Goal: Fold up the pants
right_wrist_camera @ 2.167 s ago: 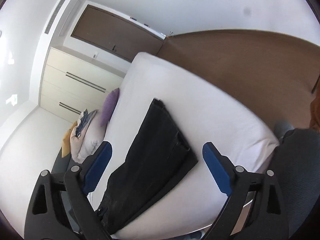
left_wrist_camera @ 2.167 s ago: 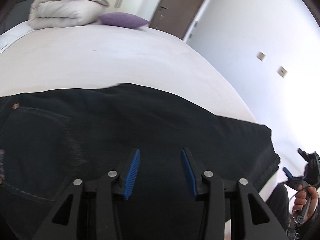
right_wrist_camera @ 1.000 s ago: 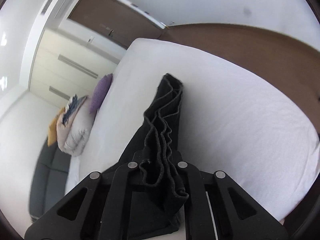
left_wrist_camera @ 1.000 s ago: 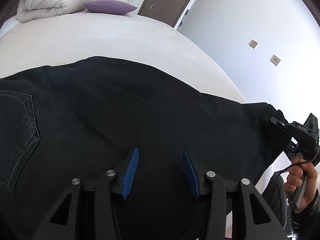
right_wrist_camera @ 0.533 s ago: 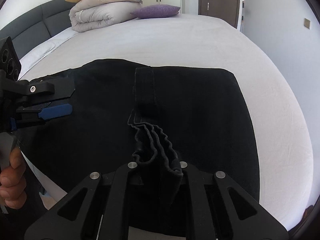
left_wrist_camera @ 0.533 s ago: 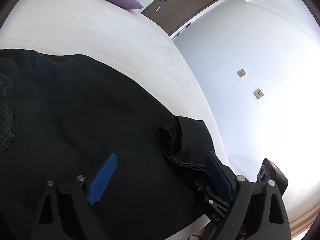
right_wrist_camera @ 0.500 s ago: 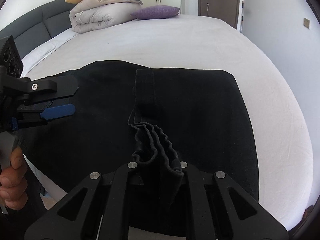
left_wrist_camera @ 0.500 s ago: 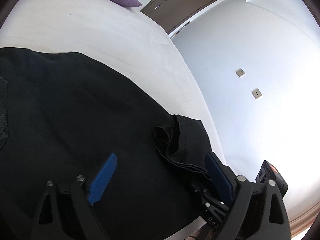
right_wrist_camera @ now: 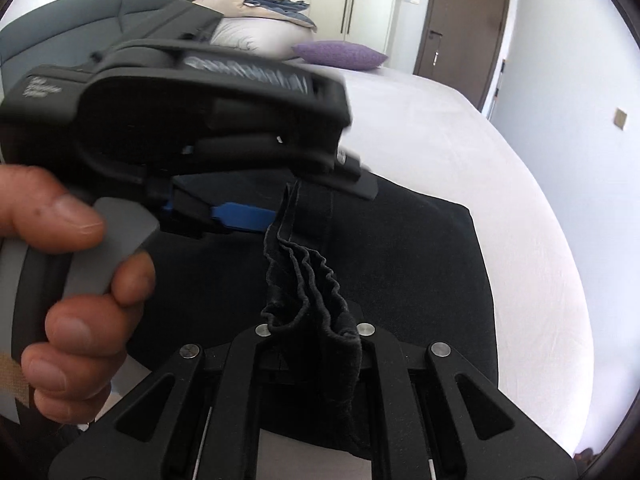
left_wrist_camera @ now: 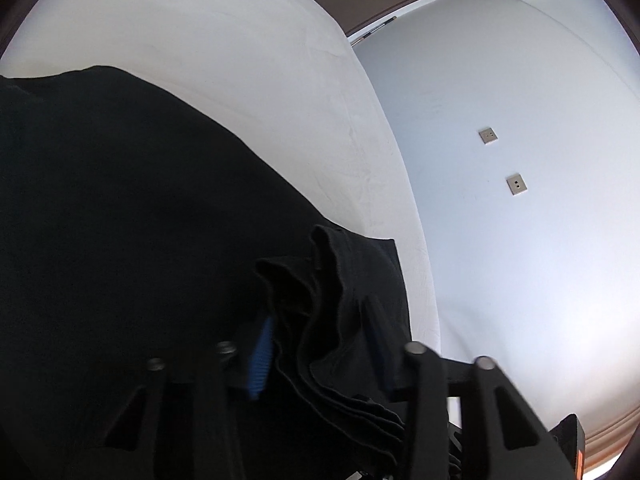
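Note:
Black pants (left_wrist_camera: 140, 220) lie spread on the white bed (left_wrist_camera: 220, 40). In the right wrist view my right gripper (right_wrist_camera: 312, 330) is shut on a bunched, pleated hem of the pants (right_wrist_camera: 400, 260) and holds it up off the cloth. My left gripper (right_wrist_camera: 320, 202), held by a hand (right_wrist_camera: 72, 300), reaches in from the left at the top of that same bunch. In the left wrist view the left gripper (left_wrist_camera: 320, 336) has its jaws closing on the folded hem layers, which fill the gap between the blue pads (left_wrist_camera: 260, 356).
A purple pillow (right_wrist_camera: 340, 54) and a folded duvet (right_wrist_camera: 260, 28) sit at the head of the bed by the grey headboard (right_wrist_camera: 60, 28). A brown door (right_wrist_camera: 464, 28) and a white wall with two sockets (left_wrist_camera: 488, 135) lie beyond the bed's right edge.
The left gripper's jaws went from wide apart to close around the bunched hem. The left gripper moved up to the right gripper and now fills the left of the right wrist view.

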`<state>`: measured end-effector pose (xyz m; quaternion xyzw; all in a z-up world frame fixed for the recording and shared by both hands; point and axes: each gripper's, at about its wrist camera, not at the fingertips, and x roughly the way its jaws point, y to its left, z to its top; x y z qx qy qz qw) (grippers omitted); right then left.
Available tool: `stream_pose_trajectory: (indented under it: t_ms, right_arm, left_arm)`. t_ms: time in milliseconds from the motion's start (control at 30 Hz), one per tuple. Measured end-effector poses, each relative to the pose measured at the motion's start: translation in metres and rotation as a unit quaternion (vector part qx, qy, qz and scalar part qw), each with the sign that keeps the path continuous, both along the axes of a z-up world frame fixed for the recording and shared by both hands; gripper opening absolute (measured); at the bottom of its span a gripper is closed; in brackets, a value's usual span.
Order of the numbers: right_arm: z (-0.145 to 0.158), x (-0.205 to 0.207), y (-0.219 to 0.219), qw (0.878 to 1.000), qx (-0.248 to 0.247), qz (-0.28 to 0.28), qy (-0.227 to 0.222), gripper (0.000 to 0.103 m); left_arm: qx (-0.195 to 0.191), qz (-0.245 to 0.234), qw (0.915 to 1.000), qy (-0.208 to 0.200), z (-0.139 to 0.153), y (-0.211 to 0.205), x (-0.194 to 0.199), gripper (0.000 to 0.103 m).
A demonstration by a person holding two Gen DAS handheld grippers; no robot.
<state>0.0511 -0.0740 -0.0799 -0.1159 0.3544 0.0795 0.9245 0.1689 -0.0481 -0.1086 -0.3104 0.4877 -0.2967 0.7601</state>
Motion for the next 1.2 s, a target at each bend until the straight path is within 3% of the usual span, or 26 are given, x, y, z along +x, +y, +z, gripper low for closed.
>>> stream_pose_trajectory:
  t_ms: [100,400,567,700,900,1000,1033,1067,1100,1167,1200]
  right_arm:
    - [0.001,-0.007,0.015,1.0,-0.005,0.019,0.0,0.009]
    - [0.009,-0.01,0.081,0.995,-0.001,0.098,0.004,0.009]
    - [-0.007,-0.001,0.11,0.992,0.035,0.115,0.042,0.009]
    - [-0.014,0.002,0.127,0.99,0.051,0.12,0.06,0.009]
    - [-0.024,-0.005,0.142,0.987,0.059,0.133,0.073,0.012]
    - [-0.031,-0.013,0.141,0.982,0.086,0.138,0.092,0.017]
    - [-0.032,-0.017,0.139,0.98,0.1,0.142,0.097,0.019]
    - [-0.032,-0.022,0.137,0.976,0.117,0.15,0.102,0.028]
    - [-0.032,-0.029,0.133,0.972,0.134,0.162,0.107,0.048]
    - [-0.028,-0.044,0.121,0.963,0.169,0.178,0.114,0.075]
    - [-0.026,-0.052,0.114,0.959,0.18,0.183,0.12,0.075]
  left_arm:
    - [-0.001,-0.003,1.0,-0.009,0.005,0.011,0.001,0.027]
    - [0.063,-0.001,0.997,-0.045,0.023,0.074,0.011,0.026]
    - [0.09,0.007,0.9953,-0.035,0.009,0.101,0.019,0.026]
    - [0.091,0.023,0.9952,-0.029,0.001,0.117,0.021,0.026]
    - [0.109,0.028,0.9932,-0.03,0.001,0.121,0.022,0.028]
    - [0.114,0.03,0.9925,-0.032,-0.005,0.125,0.017,0.033]
    - [0.117,0.035,0.9919,-0.033,-0.007,0.127,0.015,0.039]
    - [0.12,0.04,0.9914,-0.035,-0.007,0.13,0.013,0.042]
    - [0.126,0.046,0.9901,-0.04,-0.005,0.131,0.01,0.045]
    - [0.151,0.063,0.9852,-0.05,0.001,0.135,0.002,0.056]
    - [0.166,0.077,0.9815,-0.056,0.005,0.137,-0.003,0.056]
